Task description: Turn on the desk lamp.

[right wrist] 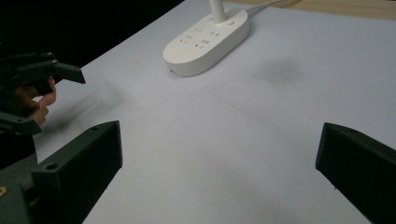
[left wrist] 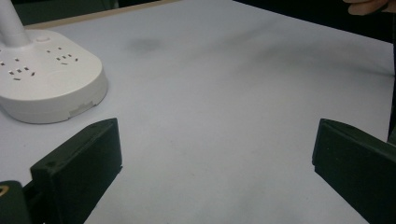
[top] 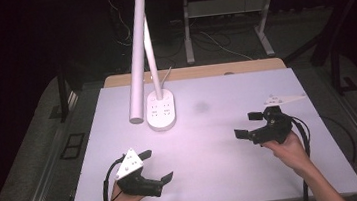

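High view: left tool (top: 155, 166) low over the table (top: 214, 177), jaws apart, nothing between them. Right tool (top: 249, 125) jaws spread wide, empty. Desk lamp (top: 160, 110) stands ahead of the left tool, well apart from both.

Left tool view: jaws wide over bare table; lamp base (left wrist: 44, 79) ahead to the left, near.

Right tool view: jaws wide apart; lamp base (right wrist: 208, 41) far ahead; left tool (right wrist: 44, 70) off to the left.

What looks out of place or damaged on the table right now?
Only a faint dark smudge on the white table, right of the lamp base. The lamp stands upright, its socket base flat. The left gripper and the right gripper are both open and empty.
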Demonstrator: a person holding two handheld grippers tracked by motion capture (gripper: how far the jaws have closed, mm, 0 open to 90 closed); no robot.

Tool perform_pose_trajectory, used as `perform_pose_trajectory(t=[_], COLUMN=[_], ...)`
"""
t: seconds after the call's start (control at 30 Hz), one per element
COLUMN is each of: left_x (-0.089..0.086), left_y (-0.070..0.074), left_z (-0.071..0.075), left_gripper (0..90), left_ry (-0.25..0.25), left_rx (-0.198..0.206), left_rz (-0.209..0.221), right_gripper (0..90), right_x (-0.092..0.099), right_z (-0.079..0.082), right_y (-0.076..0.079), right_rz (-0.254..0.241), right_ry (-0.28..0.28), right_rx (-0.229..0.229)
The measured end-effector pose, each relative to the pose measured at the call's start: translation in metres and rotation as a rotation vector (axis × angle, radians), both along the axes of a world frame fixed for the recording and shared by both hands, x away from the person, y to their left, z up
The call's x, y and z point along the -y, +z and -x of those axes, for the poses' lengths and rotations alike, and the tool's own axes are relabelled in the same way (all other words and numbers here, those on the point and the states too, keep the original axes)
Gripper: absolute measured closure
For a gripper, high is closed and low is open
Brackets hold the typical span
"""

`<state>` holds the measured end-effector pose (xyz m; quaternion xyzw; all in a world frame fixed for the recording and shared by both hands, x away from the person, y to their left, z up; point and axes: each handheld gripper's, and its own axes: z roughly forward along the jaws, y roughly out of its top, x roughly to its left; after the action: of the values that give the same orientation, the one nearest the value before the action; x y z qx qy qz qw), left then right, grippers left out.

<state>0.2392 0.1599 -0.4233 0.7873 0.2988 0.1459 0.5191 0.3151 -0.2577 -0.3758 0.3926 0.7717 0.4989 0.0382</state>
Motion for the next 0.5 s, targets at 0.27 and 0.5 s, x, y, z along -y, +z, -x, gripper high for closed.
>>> perform_pose_trajectory(t=[0.27, 0.5], left_x=[-0.001, -0.001], left_y=[0.000, 0.000], left_z=[0.000, 0.000], left_gripper=[0.5, 0.5], left_ry=[0.006, 0.007], left_rx=[0.002, 0.002], left_rz=[0.000, 0.000], right_gripper=[0.0, 0.0], right_x=[0.015, 0.024], right_z=[0.033, 0.056], right_y=[-0.021, -0.039], right_rz=[0.013, 0.023], right_ry=[-0.030, -0.066], right_rx=[-0.004, -0.027])
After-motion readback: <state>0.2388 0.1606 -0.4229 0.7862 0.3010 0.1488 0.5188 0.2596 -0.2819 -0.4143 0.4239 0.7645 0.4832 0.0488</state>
